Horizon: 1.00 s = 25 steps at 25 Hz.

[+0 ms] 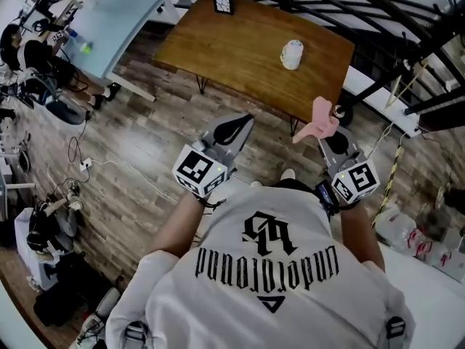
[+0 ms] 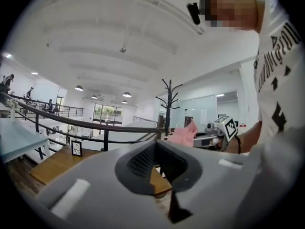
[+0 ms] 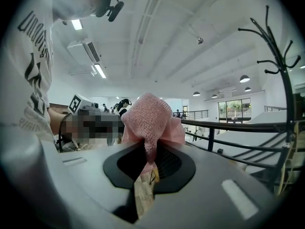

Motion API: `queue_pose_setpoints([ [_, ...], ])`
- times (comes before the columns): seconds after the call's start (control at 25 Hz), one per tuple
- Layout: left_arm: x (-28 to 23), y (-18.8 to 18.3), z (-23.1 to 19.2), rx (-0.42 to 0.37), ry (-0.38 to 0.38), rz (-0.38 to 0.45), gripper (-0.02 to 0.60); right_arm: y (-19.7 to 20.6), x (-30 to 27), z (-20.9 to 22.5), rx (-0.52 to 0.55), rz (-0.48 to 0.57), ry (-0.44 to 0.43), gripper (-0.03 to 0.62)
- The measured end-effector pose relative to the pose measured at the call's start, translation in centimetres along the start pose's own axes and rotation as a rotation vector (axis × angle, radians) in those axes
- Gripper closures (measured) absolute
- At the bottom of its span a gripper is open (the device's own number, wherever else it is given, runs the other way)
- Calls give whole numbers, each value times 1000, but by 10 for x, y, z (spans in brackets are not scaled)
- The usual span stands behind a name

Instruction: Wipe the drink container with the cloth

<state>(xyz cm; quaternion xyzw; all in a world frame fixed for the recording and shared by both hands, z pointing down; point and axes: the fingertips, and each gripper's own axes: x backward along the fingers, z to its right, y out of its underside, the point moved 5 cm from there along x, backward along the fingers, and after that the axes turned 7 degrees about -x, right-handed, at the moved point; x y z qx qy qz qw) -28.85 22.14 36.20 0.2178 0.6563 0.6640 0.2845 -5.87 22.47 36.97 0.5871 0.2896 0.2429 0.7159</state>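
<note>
My left gripper has its jaws together on nothing. The drink container stands on the wooden table, at its 1 o'clock, well apart. My right gripper is clamped on the pink cloth, with the container at its 11 o'clock.

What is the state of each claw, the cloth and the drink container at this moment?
left claw: shut, with nothing in it.
right claw: shut on the cloth.
cloth: bunched, held in the air, away from the table.
drink container: resting on the wooden table, not touched by either claw.
</note>
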Motion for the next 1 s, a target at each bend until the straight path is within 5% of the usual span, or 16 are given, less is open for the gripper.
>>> queue_pose_setpoints([
  [0.4, 12, -20, 44, 13, 16, 83, 532, 4, 41, -19, 14, 3, 6, 562],
  [1.0, 18, -27, 71, -62, -23, 81, 532, 5, 62, -36, 23, 10, -21, 562],
])
